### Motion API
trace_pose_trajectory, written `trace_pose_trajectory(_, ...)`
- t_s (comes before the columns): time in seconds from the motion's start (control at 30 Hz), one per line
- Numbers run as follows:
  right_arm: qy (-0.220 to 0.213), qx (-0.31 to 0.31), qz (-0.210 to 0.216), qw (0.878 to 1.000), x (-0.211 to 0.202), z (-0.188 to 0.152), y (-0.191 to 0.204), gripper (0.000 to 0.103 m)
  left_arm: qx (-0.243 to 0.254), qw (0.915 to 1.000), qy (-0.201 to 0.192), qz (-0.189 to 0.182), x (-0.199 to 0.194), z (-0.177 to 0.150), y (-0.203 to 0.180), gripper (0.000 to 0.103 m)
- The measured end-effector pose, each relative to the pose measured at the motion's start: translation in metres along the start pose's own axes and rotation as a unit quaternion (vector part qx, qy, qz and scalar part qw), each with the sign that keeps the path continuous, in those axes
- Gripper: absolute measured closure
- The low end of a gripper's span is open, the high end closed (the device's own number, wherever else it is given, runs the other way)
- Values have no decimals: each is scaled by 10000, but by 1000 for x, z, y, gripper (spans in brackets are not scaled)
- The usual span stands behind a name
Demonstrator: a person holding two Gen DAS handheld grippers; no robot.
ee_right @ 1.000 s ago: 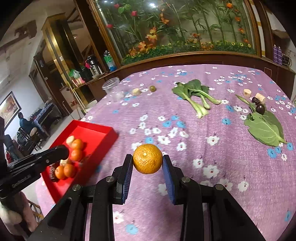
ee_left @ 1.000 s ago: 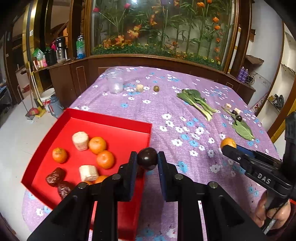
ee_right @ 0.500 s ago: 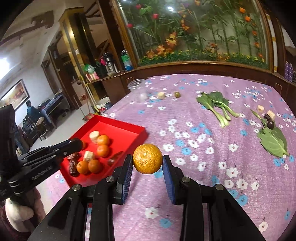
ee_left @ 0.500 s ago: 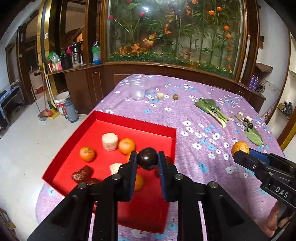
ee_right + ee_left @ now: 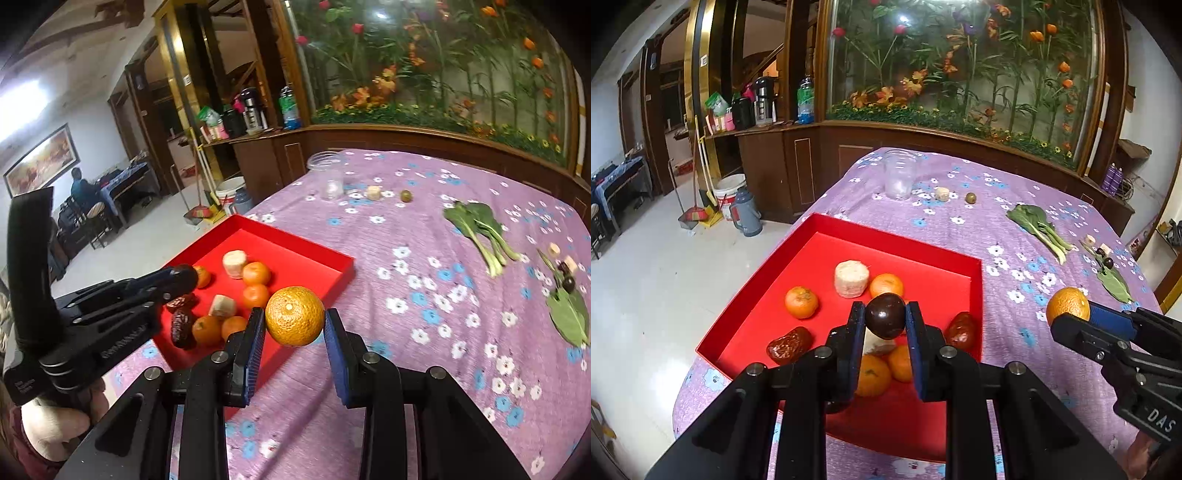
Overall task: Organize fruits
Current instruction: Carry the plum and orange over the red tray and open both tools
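My left gripper is shut on a dark round fruit and holds it above the red tray. The tray holds several tangerines, pale cut pieces and dark red dates. My right gripper is shut on an orange tangerine, held above the purple flowered tablecloth just right of the tray's near corner. That tangerine also shows in the left wrist view. The left gripper also shows in the right wrist view, over the tray.
On the cloth farther back lie a clear jar, a pale piece, a small green fruit, leafy greens, and at right a green leaf with small dark fruits. A wooden cabinet stands behind; the floor drops off left.
Both grippers have pulled back and swung left with their fruits. The left gripper now hangs over the middle of the tray; the right has come closer to the tray's corner.
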State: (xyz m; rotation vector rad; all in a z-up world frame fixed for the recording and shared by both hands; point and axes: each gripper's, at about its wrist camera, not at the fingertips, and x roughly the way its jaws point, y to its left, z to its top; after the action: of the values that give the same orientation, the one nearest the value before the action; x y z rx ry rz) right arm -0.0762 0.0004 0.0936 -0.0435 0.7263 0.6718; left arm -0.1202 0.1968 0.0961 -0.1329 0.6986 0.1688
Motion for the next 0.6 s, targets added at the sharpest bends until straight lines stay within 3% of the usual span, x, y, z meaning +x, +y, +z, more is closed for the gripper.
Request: trace_pose_trajectory(0.6, 386, -404, 186, 9983, 37, 3, 45, 67, -592, 9981, 132, 120, 19, -5, 58, 82)
